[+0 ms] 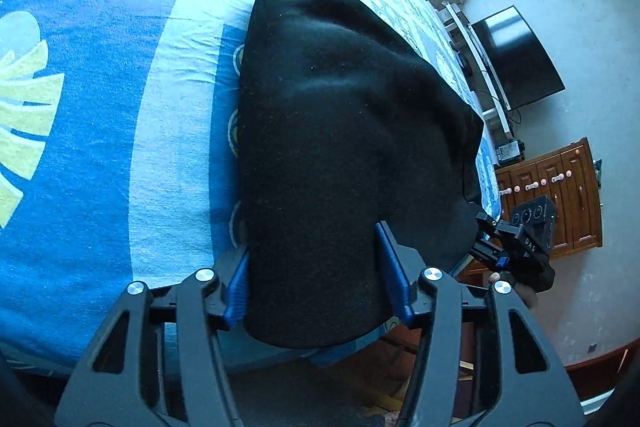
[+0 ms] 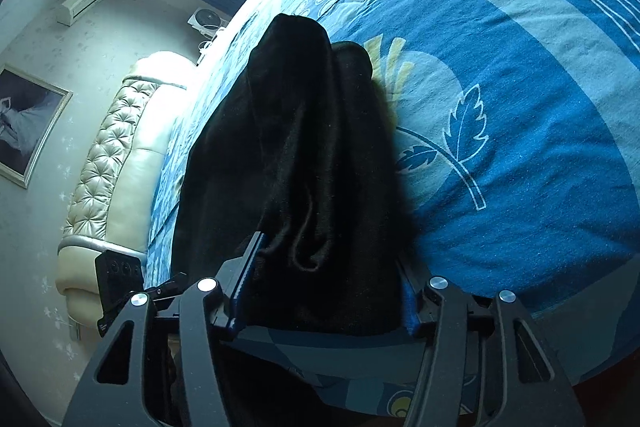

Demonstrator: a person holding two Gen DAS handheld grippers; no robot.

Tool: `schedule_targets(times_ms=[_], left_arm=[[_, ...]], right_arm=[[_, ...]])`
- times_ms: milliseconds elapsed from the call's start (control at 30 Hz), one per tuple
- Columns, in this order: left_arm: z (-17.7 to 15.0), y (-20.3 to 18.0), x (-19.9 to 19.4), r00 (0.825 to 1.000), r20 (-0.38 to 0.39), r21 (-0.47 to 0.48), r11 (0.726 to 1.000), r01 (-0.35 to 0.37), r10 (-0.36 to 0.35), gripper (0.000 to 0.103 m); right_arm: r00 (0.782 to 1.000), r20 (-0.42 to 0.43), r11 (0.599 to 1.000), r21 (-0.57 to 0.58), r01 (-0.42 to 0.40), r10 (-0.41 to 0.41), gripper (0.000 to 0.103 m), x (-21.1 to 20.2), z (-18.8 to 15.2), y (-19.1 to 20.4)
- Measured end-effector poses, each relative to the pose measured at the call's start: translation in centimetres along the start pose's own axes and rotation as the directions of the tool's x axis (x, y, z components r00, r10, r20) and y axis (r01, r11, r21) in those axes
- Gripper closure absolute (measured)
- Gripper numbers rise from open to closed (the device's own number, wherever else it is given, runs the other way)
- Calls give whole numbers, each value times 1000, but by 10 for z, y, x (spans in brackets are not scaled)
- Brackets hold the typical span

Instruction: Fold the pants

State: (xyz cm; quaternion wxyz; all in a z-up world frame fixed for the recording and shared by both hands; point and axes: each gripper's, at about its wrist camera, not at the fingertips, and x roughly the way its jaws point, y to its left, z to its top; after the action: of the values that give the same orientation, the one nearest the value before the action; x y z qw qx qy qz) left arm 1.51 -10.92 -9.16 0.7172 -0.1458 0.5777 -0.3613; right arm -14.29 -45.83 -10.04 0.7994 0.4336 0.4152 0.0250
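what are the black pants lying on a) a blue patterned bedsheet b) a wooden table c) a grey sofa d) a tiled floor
a: the pants are spread over a blue bedsheet printed with leaves, its edge next to a padded headboard.

The black pants (image 1: 340,131) fill the middle of the bed (image 1: 100,131), a bunched mound lying between both pairs of tongs. In the left wrist view the blue sheet beside the pants lies bare and flat. In the right wrist view the leaf-printed stretch is likewise bare. The padded headboard (image 2: 108,163) bounds the bed's far side; a wooden cabinet (image 1: 560,195) stands past the other edge.
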Motion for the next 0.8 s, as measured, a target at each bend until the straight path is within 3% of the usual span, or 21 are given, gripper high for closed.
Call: schedule_targets(times_ms=[200,467,800], left_arm=[[3,-19,-8,994,28,52,993,-110,108,60],[4,-12,-30,978,50,91,974,-206,202,64],[-7,27,-83,948,107,19,953,-303,300,64]], right_arm=[[1000,24,1000,-1,14,-14,52,1,0,6],[1000,-1,1000,-23,-8,8,52,21,0,30],[993,-103,993,-101,-63,52,52,76,-11,80]])
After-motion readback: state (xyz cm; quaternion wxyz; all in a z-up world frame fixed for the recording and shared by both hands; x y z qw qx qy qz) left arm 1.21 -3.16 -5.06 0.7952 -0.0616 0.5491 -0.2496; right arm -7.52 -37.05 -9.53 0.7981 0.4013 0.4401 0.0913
